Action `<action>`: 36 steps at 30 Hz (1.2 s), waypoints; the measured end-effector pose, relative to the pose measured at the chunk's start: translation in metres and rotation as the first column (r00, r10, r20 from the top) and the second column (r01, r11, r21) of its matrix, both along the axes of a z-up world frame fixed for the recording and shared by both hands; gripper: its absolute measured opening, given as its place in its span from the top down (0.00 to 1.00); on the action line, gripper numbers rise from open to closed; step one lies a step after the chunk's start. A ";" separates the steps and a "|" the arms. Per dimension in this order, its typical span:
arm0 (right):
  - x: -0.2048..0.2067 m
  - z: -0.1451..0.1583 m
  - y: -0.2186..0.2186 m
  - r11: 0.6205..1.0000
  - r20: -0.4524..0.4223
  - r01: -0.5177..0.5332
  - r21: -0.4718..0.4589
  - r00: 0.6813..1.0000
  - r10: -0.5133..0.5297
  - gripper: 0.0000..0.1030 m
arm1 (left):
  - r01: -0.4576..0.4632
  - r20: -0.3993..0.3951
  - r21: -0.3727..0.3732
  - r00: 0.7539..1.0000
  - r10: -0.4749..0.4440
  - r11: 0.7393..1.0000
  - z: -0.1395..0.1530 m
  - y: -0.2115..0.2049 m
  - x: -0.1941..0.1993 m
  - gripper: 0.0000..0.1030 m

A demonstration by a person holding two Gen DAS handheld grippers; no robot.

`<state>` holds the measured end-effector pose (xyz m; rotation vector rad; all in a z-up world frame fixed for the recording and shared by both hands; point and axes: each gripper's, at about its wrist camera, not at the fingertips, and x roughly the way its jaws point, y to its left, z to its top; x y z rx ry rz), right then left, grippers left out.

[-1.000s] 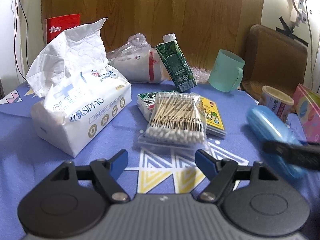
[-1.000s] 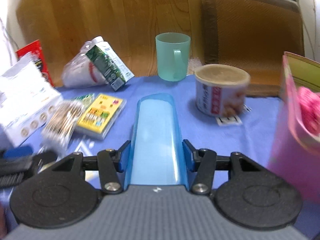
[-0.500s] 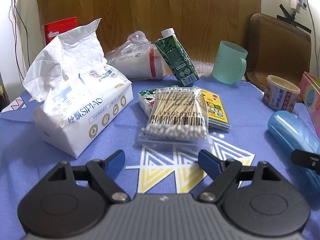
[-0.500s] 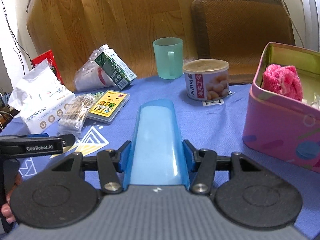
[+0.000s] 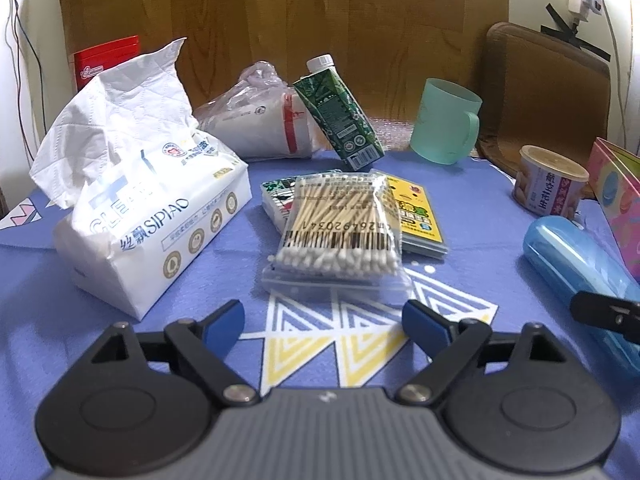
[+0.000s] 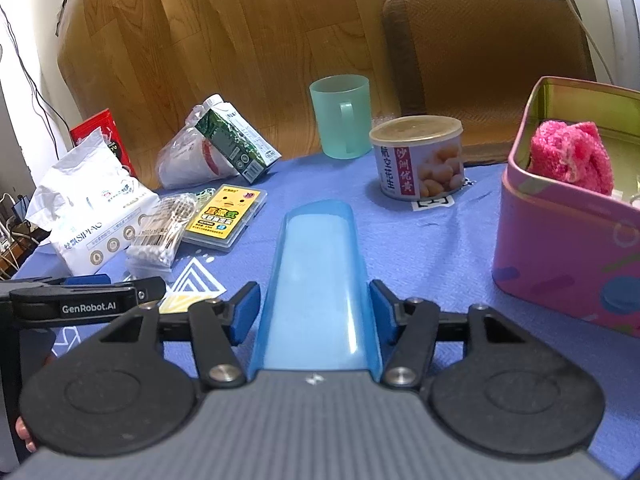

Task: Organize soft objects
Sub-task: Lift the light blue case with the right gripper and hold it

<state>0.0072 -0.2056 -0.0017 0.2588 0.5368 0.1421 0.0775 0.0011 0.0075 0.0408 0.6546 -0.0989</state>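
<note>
Right gripper (image 6: 314,312): both blue pads pressed against the sides of a long translucent blue plastic case (image 6: 318,280), so it is clamped on it. The case points straight ahead along the fingers, over the blue patterned tablecloth (image 6: 420,248). Whether the case touches the cloth cannot be told.

Ahead and right of this gripper: a pink rectangular tin box (image 6: 568,240), open-topped, with a fuzzy pink soft cloth (image 6: 570,156) inside against its near-left wall. Ahead, between case tip and back wall: a round can with a tan lid (image 6: 418,158), and behind it a mint-green plastic mug (image 6: 342,116).

Left gripper (image 5: 323,320): blue fingers spread wide, nothing between them, held low over the cloth. Directly ahead, just beyond the fingertips: a clear bag of wooden cotton swabs (image 5: 340,228), lying flat, its far end resting over a yellow flat card pack (image 5: 416,216) and a small green-white packet (image 5: 278,196). Ahead-left: a white soft pack of facial tissues (image 5: 148,208), one sheet pulled up from the top. Farther ahead: a dark green drink carton (image 5: 338,120), tilted, leaning on a clear plastic bag of white paper cups (image 5: 260,120). In this view the blue case lies well to the right, its near end behind the other gripper's black finger.
</note>
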 end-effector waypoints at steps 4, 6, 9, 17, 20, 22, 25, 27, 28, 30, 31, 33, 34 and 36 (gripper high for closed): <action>0.001 0.000 0.002 1.000 -0.001 0.001 -0.007 1.000 -0.001 0.39 | 0.011 0.003 -0.007 1.000 -0.011 1.000 0.000 0.000 -0.001 0.14; 0.001 0.000 0.003 1.000 -0.002 0.003 -0.010 1.000 -0.003 0.39 | 0.014 0.005 -0.012 1.000 -0.014 1.000 0.001 0.001 -0.001 0.13; 0.001 0.000 0.003 1.000 -0.001 0.001 -0.012 1.000 -0.001 0.39 | 0.017 0.006 -0.017 1.000 -0.017 1.000 0.001 0.001 -0.001 0.13; 0.002 0.000 0.002 1.000 0.000 -0.001 -0.013 1.000 0.001 0.39 | 0.018 0.007 -0.019 1.000 -0.017 1.000 0.001 0.001 -0.001 0.12; 0.002 0.000 0.002 1.000 0.000 -0.002 -0.012 1.000 0.002 0.38 | 0.019 0.006 -0.019 1.000 -0.019 1.000 0.001 0.001 -0.001 0.12; 0.002 0.000 0.002 1.000 0.000 -0.001 -0.011 1.000 0.001 0.38 | 0.019 0.006 -0.019 1.000 -0.018 1.000 0.001 0.001 -0.001 0.12; 0.001 0.000 0.002 1.000 0.000 -0.002 -0.011 1.000 0.002 0.38 | 0.017 0.006 -0.019 1.000 -0.017 1.000 0.001 0.001 -0.002 0.12; 0.001 0.000 0.002 1.000 0.000 -0.001 -0.011 1.000 0.001 0.38 | 0.018 0.007 -0.019 1.000 -0.018 1.000 0.001 0.001 -0.002 0.12; 0.001 0.000 0.002 1.000 0.000 -0.001 -0.011 1.000 0.001 0.38 | 0.017 0.007 -0.019 1.000 -0.017 1.000 0.001 0.001 -0.002 0.12; 0.001 0.000 0.002 1.000 0.001 0.000 -0.011 1.000 0.000 0.38 | 0.016 0.007 -0.020 1.000 -0.015 1.000 0.001 0.000 -0.002 0.12; 0.001 0.000 0.002 1.000 0.001 0.000 -0.011 1.000 0.000 0.38 | 0.014 0.007 -0.020 1.000 -0.014 1.000 0.001 0.000 -0.003 0.12; 0.001 0.000 0.002 1.000 0.001 0.000 -0.011 1.000 0.000 0.38 | 0.014 0.007 -0.020 1.000 -0.013 1.000 0.001 0.000 -0.003 0.12; 0.001 0.000 0.002 1.000 0.001 0.000 -0.011 1.000 0.000 0.38 | 0.013 0.007 -0.021 1.000 -0.013 1.000 0.001 0.000 -0.002 0.12; 0.001 0.000 0.002 1.000 0.001 0.000 -0.011 1.000 0.000 0.38 | 0.012 0.007 -0.021 1.000 -0.012 1.000 0.001 0.000 -0.003 0.12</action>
